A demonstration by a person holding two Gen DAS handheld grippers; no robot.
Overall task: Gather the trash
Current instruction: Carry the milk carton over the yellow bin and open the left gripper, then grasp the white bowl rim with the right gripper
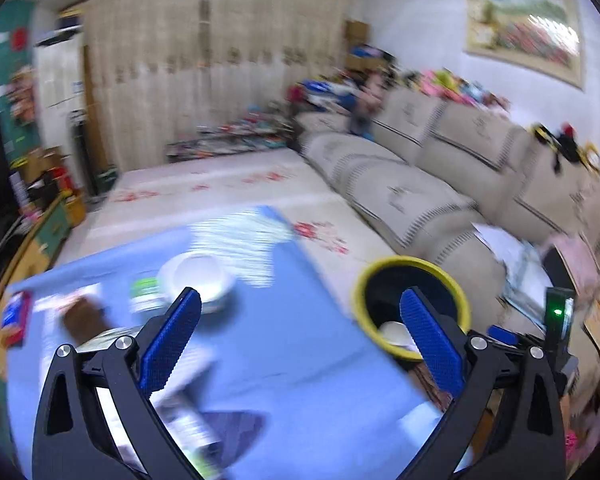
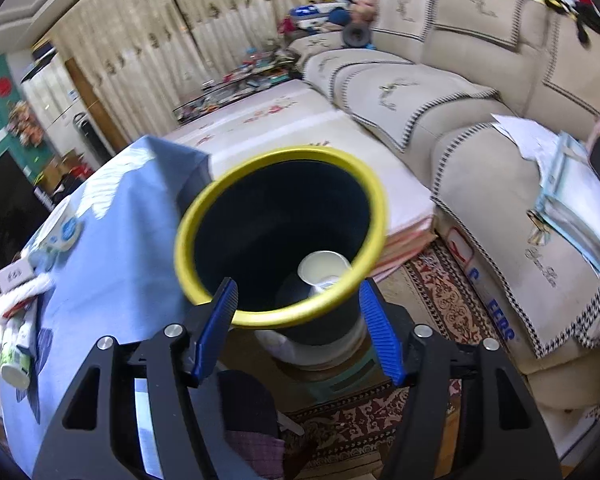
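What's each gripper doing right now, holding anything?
Left gripper: jaws wide open, nothing between them.
Right gripper: jaws open, empty, above the yellow-rimmed bin.

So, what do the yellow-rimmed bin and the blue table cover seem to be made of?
The bin: probably plastic, with a smooth dark wall and an evenly moulded yellow rim with a dull sheen. The table cover: most likely woven cloth, matte, since it creases and drapes softly over the table corner.
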